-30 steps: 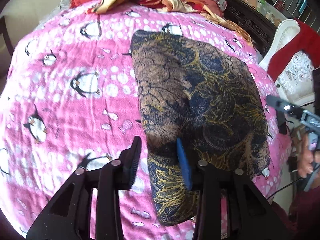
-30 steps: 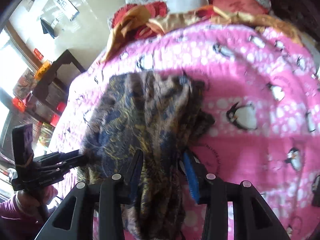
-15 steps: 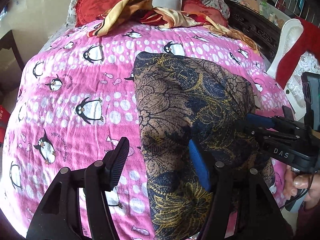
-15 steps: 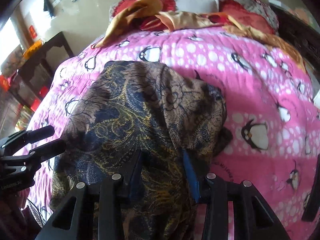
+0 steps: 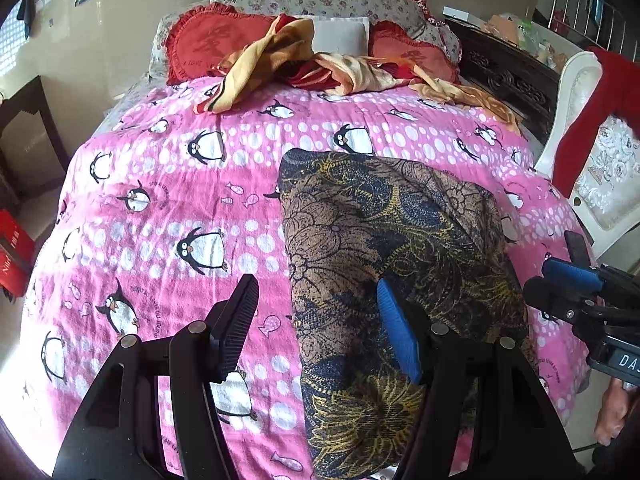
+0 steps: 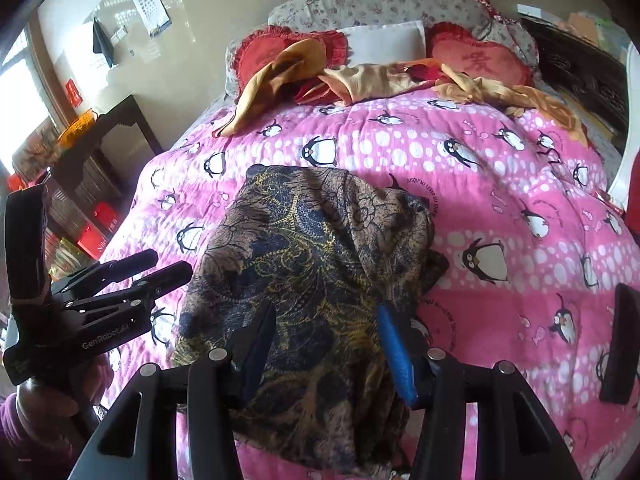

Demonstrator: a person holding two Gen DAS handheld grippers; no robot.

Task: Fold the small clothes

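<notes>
A dark navy, brown and gold patterned garment [image 5: 384, 264] lies folded over on the pink penguin bedspread [image 5: 180, 208]; it also shows in the right wrist view [image 6: 312, 272]. My left gripper [image 5: 316, 332] is open and empty, above the garment's near left edge. My right gripper [image 6: 324, 344] is open, jaws apart above the garment's near end, holding nothing. The right gripper shows at the right edge of the left wrist view [image 5: 576, 288]. The left gripper shows at the left of the right wrist view [image 6: 160, 268].
Crumpled yellow and red clothes [image 5: 304, 64] and red cushions [image 5: 208, 44] lie at the head of the bed. A dark carved headboard [image 5: 508, 76] and a white chair with a red cloth [image 5: 592, 120] stand on the right. A dark table [image 6: 104, 148] stands left.
Both grippers have opened and pulled back from the garment, which now rests on the bed. The right gripper let go of the cloth it held a second ago.
</notes>
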